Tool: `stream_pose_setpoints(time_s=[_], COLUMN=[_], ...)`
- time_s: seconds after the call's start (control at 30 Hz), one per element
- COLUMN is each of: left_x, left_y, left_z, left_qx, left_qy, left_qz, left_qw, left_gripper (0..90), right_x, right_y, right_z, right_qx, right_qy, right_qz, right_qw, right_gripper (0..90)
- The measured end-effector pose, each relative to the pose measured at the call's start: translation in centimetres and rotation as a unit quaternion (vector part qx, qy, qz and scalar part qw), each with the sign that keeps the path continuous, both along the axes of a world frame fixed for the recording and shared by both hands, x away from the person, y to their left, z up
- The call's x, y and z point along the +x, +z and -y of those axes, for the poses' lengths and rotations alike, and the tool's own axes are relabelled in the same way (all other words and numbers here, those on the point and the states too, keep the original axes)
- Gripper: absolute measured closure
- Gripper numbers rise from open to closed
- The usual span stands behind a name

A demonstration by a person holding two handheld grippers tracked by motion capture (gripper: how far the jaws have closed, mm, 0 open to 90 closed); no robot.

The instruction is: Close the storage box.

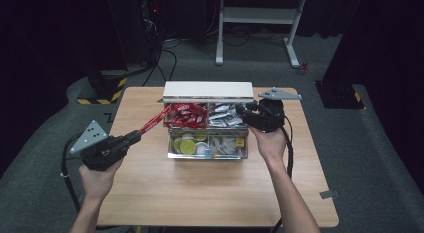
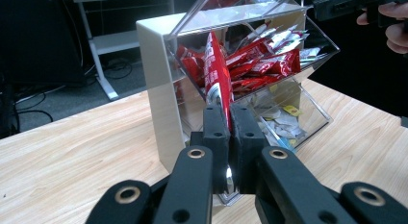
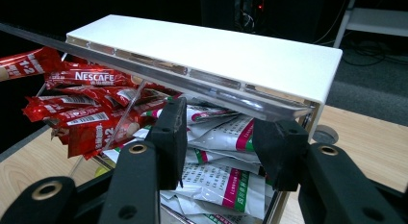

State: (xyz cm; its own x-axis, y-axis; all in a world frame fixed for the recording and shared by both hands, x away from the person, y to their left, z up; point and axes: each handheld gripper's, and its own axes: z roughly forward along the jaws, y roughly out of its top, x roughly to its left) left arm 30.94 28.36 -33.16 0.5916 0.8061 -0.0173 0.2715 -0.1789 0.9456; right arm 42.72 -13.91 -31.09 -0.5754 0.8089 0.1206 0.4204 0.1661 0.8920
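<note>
We hold the left gripper (image 1: pixel 131 138) over the left part of the bench (image 1: pixel 210 193), left of the clear organizer box (image 1: pixel 207 93) that stands at the far middle. Its fingers (image 2: pixel 215 132) are pressed together on the end of one red sachet (image 1: pixel 156 120). In the high view the sachet stretches from the fingers up and to the right, and its far end reaches the upper left compartment, where more red sachets (image 1: pixel 186 115) lie in a heap. In the left gripper view the held sachet (image 2: pixel 217 72) stands upright between the two fingers, in front of the tilted clear compartment.

Our right gripper (image 1: pixel 245 111) is at the right end of the box, near its upper right compartment with the white and green sachets (image 1: pixel 222 115). In the right gripper view its fingers (image 3: pixel 169 132) stand apart, one on each side of the white and green sachets (image 3: pixel 221 156), just under the clear lid edge (image 3: pixel 192 82). We cannot tell if they press on anything. The lower compartments hold round capsules (image 1: pixel 187 145) at the left and small tea bags (image 1: pixel 227 145) at the right.
</note>
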Motion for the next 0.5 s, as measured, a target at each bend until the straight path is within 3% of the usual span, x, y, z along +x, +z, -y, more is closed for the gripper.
stream_pose_setpoints(time_s=[0.5], left_x=[-1.3], left_y=[0.1], left_z=[-1.3], left_qx=[-0.009], left_qy=[0.010], left_qz=[0.008], left_qw=[0.9999], left_gripper=[86.9], right_x=[0.0], right_y=[0.0], right_z=[0.0], right_qx=[0.002], right_qy=[0.000], right_qz=[0.000], right_qw=[1.0000], right_gripper=[56.0])
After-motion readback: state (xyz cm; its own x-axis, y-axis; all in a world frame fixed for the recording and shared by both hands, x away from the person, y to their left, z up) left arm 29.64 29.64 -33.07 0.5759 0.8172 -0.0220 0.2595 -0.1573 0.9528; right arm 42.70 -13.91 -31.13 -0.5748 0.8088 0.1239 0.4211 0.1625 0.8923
